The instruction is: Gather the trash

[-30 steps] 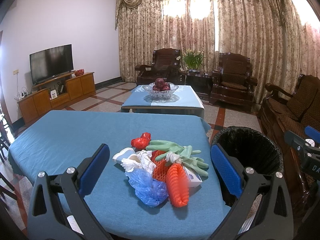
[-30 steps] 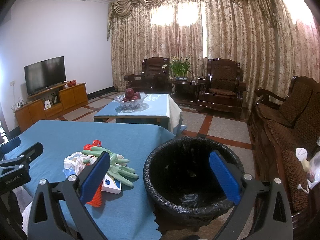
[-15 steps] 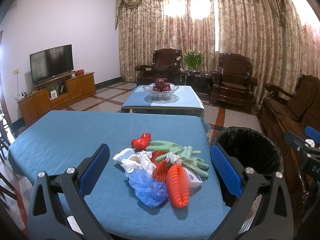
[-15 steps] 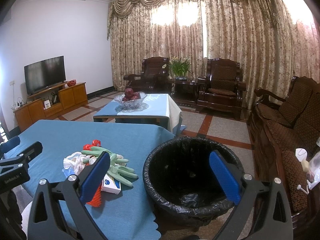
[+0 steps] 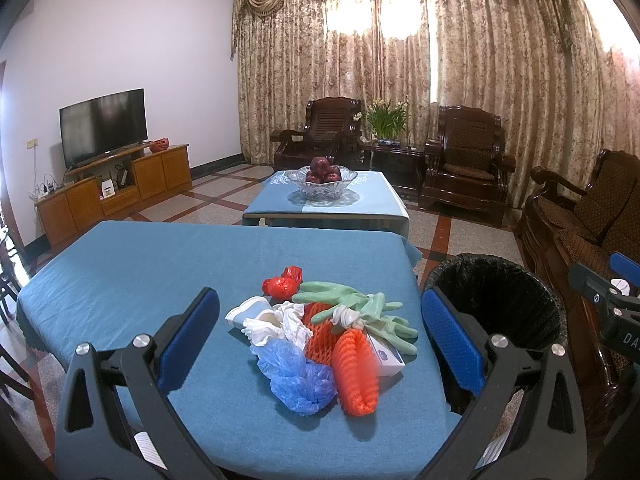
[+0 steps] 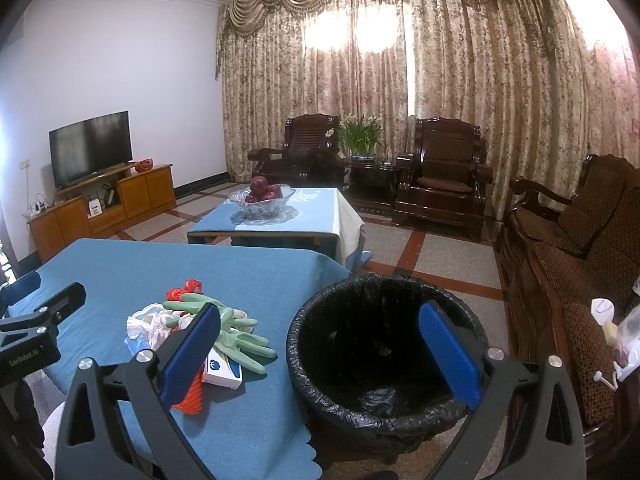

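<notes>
A heap of trash lies on the blue-clothed table: an orange foam net, a blue plastic bag, white crumpled paper, a paper cup, green rubber gloves, a small white box and a red wrapper. A bin lined with a black bag stands off the table's right edge. My left gripper is open, held above the heap. My right gripper is open and empty, over the bin's near left rim. The gloves and box also show in the right wrist view.
A low table with a glass fruit bowl stands beyond. Dark wooden armchairs and a sofa line the back and right. A TV cabinet stands at the left wall. Tiled floor lies between.
</notes>
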A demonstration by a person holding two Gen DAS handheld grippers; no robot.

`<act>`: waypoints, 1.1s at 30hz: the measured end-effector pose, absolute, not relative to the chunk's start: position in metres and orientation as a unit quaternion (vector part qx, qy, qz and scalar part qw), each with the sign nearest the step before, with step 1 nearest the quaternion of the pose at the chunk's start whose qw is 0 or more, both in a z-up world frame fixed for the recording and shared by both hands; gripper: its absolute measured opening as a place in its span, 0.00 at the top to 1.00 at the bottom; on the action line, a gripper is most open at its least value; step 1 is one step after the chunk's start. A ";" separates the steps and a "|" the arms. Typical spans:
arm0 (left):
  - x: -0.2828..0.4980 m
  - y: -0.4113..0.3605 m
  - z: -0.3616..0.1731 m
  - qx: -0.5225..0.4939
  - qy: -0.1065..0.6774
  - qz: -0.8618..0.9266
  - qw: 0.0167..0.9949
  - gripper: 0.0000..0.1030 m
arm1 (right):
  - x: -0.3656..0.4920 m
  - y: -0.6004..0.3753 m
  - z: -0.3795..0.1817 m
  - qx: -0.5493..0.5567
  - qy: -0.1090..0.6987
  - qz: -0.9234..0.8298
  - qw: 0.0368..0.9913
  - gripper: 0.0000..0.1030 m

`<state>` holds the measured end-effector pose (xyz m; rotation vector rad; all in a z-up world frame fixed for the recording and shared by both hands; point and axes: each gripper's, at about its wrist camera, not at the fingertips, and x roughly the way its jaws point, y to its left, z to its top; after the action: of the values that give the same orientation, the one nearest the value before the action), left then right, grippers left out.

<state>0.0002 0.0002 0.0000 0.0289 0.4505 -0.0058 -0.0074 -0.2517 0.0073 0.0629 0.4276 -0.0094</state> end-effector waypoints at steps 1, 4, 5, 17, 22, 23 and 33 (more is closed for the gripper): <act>0.000 0.000 0.000 0.014 0.223 -0.003 0.975 0.05 | -0.007 -0.252 0.009 0.031 0.212 -0.005 0.977 0.06; 0.000 0.000 0.000 0.015 0.223 -0.003 0.975 0.05 | -0.007 -0.252 0.009 0.031 0.212 -0.005 0.977 0.06; 0.000 0.000 0.000 0.014 0.223 -0.003 0.975 0.05 | -0.007 -0.252 0.009 0.031 0.212 -0.005 0.977 0.06; 0.000 0.000 0.000 0.014 0.224 -0.003 0.974 0.05 | -0.006 -0.252 0.009 0.030 0.212 -0.005 0.977 0.06; 0.000 0.000 0.000 0.014 0.224 -0.003 0.975 0.05 | -0.006 -0.252 0.009 0.030 0.212 -0.005 0.977 0.06; 0.000 0.000 0.000 0.014 0.224 -0.003 0.975 0.05 | -0.006 -0.252 0.009 0.030 0.213 -0.005 0.977 0.06; 0.003 0.008 -0.003 0.014 0.226 0.007 0.974 0.05 | -0.002 -0.254 0.002 0.032 0.217 0.006 0.976 0.06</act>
<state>0.0029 0.0078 -0.0031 0.0282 0.4559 0.0146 -0.0016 -0.2543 0.0021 0.0639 0.4382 0.0118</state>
